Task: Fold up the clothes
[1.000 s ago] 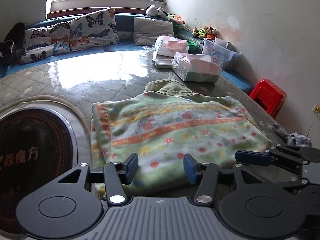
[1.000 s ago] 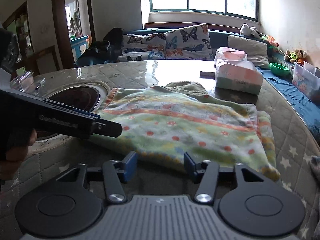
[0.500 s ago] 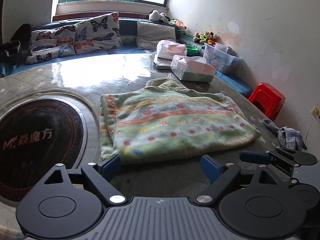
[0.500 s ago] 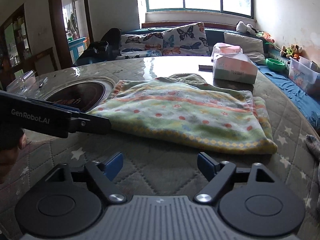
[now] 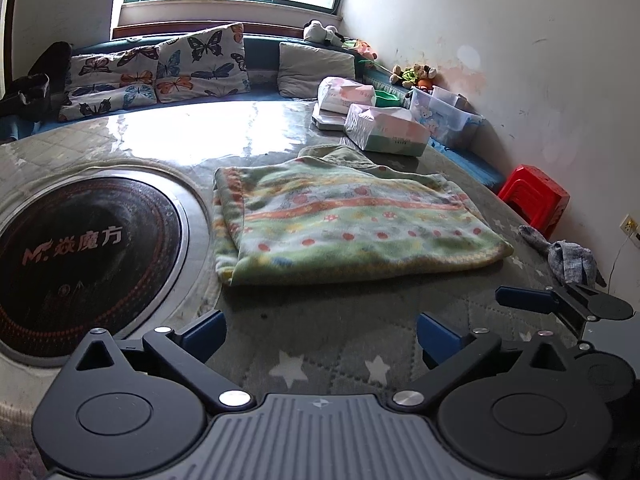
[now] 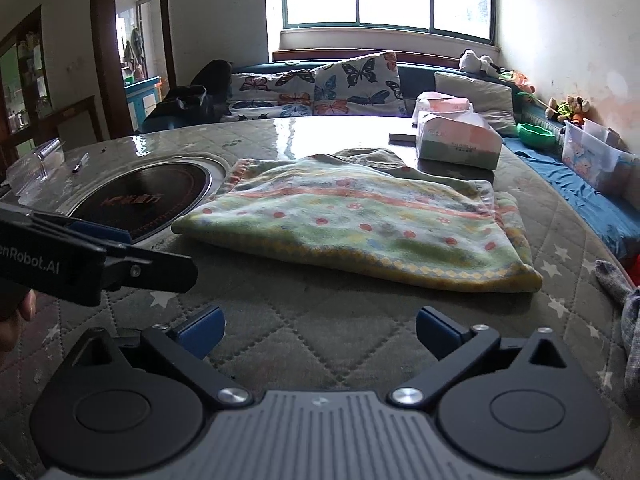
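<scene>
A folded fleece garment (image 5: 352, 220), green with orange stripes and red dots, lies flat on the quilted round table (image 5: 340, 344); it also shows in the right wrist view (image 6: 360, 220). An olive cloth (image 5: 340, 156) pokes out from under its far edge. My left gripper (image 5: 320, 336) is open and empty, short of the garment's near edge. My right gripper (image 6: 318, 330) is open and empty, also short of the near edge. The left gripper's body shows at the left of the right wrist view (image 6: 100, 264).
A black round hotplate (image 5: 80, 248) is set into the table left of the garment. Tissue packs (image 5: 384, 128) stand at the far side. Grey socks (image 5: 568, 256) lie at the right edge. A red stool (image 5: 536, 196) and a cushioned bench (image 5: 160, 68) stand beyond.
Both grippers have opened wide and pulled back from the garment's near edge. The garment lies folded and still on the table.
</scene>
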A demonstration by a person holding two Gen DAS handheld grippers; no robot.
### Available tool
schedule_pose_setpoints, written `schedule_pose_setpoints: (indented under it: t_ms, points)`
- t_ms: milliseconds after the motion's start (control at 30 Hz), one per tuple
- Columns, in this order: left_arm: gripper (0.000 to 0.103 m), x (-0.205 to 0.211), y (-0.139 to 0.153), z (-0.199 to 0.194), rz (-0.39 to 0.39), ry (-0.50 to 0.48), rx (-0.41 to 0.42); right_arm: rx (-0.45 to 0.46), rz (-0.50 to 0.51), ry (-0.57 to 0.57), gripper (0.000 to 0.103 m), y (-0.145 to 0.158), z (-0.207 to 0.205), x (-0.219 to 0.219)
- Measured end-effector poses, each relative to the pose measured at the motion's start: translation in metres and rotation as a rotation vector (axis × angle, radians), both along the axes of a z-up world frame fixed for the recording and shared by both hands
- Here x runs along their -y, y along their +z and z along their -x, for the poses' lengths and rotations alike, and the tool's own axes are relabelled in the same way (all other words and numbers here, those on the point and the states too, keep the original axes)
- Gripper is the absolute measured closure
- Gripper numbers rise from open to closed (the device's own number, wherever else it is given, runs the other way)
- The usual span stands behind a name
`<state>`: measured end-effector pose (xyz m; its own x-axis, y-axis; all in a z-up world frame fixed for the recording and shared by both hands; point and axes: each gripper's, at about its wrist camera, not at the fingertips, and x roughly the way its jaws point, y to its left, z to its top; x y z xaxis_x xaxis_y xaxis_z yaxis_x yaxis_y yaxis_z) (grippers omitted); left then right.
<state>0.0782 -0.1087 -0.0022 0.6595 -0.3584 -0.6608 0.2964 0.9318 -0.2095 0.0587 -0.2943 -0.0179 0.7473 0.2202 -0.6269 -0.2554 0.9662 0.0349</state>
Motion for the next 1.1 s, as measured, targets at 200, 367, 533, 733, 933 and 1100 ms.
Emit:
schedule_pose_setpoints:
  t_ms: [200, 367, 533, 733, 933, 1100]
  points:
    - [0.0, -0.003, -0.001, 0.008, -0.005, 0.012, -0.002, -0.006, 0.015, -0.053, 0.0, -0.001, 0.005, 0.004]
    - [0.0, -0.003, 0.0, 0.015, -0.018, 0.012, 0.007, -0.011, 0.025, -0.099, 0.0, -0.001, 0.008, 0.008]
    - [0.0, -0.001, 0.001, 0.02, -0.025, 0.005, 0.015, -0.012, 0.021, -0.118, 0.0, 0.0, 0.013, 0.01]
    - [0.0, 0.0, 0.003, 0.026, -0.028, 0.0, 0.023, -0.01, 0.027, -0.133, 0.0, 0.001, 0.018, 0.011]
    - [0.0, 0.002, 0.004, 0.032, -0.031, -0.008, 0.025, -0.007, 0.029, -0.149, 0.0, 0.002, 0.023, 0.013]
    - [0.0, 0.004, 0.004, 0.034, -0.033, -0.004, 0.021, -0.004, 0.028, -0.158, 0.0, 0.002, 0.026, 0.014]
